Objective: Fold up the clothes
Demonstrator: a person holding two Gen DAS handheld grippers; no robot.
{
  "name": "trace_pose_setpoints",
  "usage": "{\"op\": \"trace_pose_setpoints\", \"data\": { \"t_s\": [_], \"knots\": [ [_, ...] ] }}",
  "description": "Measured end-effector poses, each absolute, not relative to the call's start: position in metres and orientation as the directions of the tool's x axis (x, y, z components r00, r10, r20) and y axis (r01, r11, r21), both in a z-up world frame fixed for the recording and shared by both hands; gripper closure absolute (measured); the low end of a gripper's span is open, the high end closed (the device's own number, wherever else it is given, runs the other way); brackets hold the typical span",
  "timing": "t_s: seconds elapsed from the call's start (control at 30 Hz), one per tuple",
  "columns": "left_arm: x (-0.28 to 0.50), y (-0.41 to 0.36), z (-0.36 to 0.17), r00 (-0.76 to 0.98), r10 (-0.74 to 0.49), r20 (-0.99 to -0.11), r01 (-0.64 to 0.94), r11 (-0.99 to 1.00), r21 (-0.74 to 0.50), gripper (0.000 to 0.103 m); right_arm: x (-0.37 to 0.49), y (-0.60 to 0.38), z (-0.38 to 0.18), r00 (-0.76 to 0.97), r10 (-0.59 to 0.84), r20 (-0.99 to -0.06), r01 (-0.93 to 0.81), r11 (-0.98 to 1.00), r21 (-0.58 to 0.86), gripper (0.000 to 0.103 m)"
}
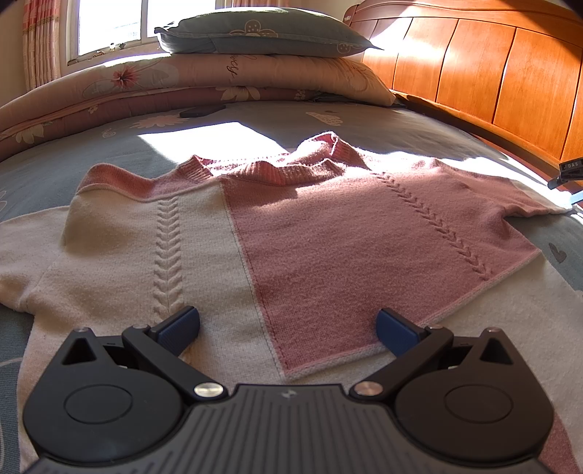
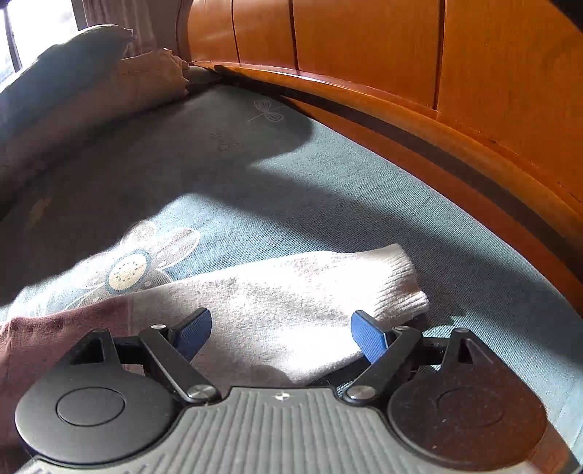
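A bed [image 1: 419, 124] fills both views, covered in a blue-grey woven sheet printed with pale flowers, and backed by a headboard [image 1: 473, 62] of glossy orange wood in curved panels. At its far end lies a folded floral quilt [image 1: 218, 80], soft and puffy, with a grey-green pillow [image 1: 262, 34] on top.

The sweater [image 1: 309, 233] lies spread flat on the sheet, a fuzzy knit in cream and dusty pink blocks with raised cable braids and a ribbed pink collar. Its cream sleeve [image 2: 291, 302] stretches toward the headboard and ends in a ribbed cuff.

The left hand-held gripper [image 1: 288, 328] hangs over the sweater's lower part, its jaws wide apart and holding nothing. The right hand-held gripper [image 2: 280, 331] is above the sleeve, jaws likewise spread wide and gripping nothing. Both have matte black arms and blue ridged pads [image 2: 368, 337].
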State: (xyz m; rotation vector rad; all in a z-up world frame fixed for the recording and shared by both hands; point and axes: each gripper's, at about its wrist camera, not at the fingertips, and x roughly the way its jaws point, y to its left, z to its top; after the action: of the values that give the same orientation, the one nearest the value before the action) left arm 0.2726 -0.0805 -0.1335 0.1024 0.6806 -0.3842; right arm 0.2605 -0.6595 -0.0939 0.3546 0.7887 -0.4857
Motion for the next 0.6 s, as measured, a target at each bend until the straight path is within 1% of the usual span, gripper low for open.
{"op": "trace_pose_setpoints", "data": {
  "t_s": [0.1, 0.27, 0.33, 0.43, 0.57, 0.6],
  "knots": [
    [0.273, -0.081, -0.134, 0.710, -0.312, -0.631, 0.379, 0.925, -0.031, 0.000, 0.259, -0.617, -0.071, 0.646, -0.220, -0.731, 0.404, 0.911, 0.083, 0.016],
    [0.273, -0.080, -0.133, 0.710, -0.312, -0.631, 0.379, 0.925, -0.031, 0.001, 0.276, -0.532, -0.045, 0.686, -0.060, -0.725, 0.158, 0.985, 0.068, 0.016],
    [0.273, -0.080, -0.133, 0.710, -0.313, -0.631, 0.379, 0.925, -0.032, 0.000, 0.284, -0.494, -0.050, 0.674, -0.019, -0.738, 0.067, 0.997, 0.036, 0.016],
    [0.273, -0.080, -0.133, 0.710, -0.313, -0.631, 0.379, 0.925, -0.033, 0.000, 0.292, -0.444, -0.064, 0.669, 0.000, -0.743, -0.019, 1.000, -0.018, 0.016],
    [0.273, -0.081, -0.133, 0.710, -0.314, -0.631, 0.379, 0.925, -0.034, 0.000, 0.301, -0.412, -0.084, 0.637, 0.052, -0.769, -0.068, 0.998, 0.011, 0.016],
    [0.273, -0.081, -0.133, 0.710, -0.314, -0.631, 0.379, 0.925, -0.033, 0.000, 0.301, -0.406, -0.090, 0.628, 0.031, -0.778, -0.075, 0.997, -0.020, 0.016]
  ]
}}
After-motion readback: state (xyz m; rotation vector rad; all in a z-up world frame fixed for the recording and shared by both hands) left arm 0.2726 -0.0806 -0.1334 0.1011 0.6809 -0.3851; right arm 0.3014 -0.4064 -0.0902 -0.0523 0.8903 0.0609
